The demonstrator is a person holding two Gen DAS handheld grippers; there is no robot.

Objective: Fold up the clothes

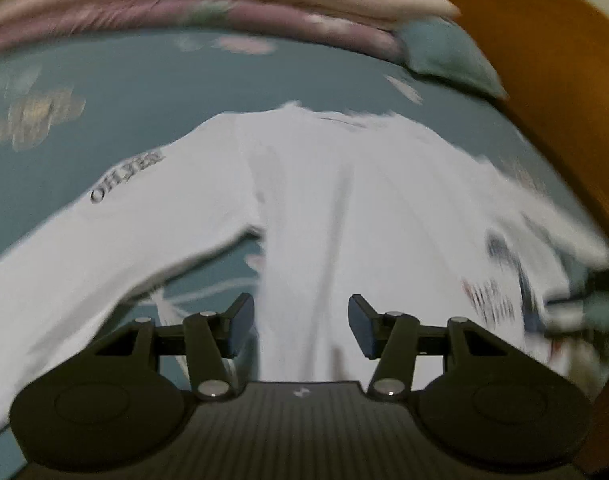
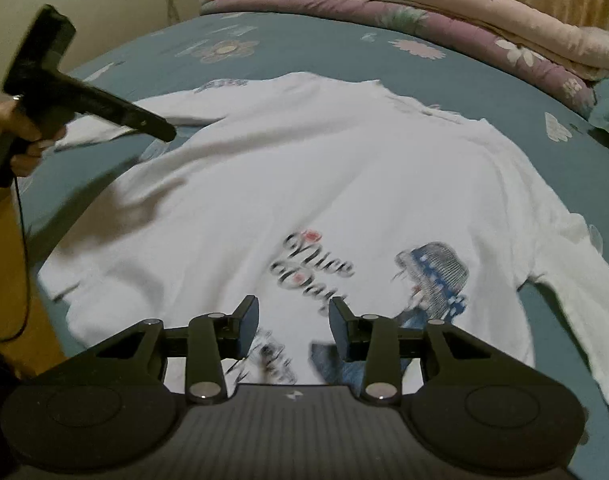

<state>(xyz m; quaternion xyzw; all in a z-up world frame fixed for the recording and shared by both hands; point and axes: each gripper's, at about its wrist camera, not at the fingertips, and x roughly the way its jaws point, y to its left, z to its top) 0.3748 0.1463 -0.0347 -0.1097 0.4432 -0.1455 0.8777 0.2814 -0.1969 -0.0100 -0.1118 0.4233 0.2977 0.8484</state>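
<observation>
A white long-sleeved shirt (image 2: 304,176) lies spread flat on a teal bed, with black lettering and a blue print on its front. In the left wrist view the shirt (image 1: 344,208) fills the middle, one sleeve with black letters running down to the left. My left gripper (image 1: 300,326) is open and empty above the shirt's body; it also shows in the right wrist view (image 2: 160,130), held in a hand over the left sleeve. My right gripper (image 2: 293,326) is open and empty above the printed lower part.
The teal flowered bedsheet (image 2: 324,48) lies under the shirt. Folded pink and purple quilts (image 2: 444,12) are stacked along the far edge. A teal pillow (image 1: 444,52) lies beside them. Wooden floor (image 2: 8,264) runs along the bed's left side.
</observation>
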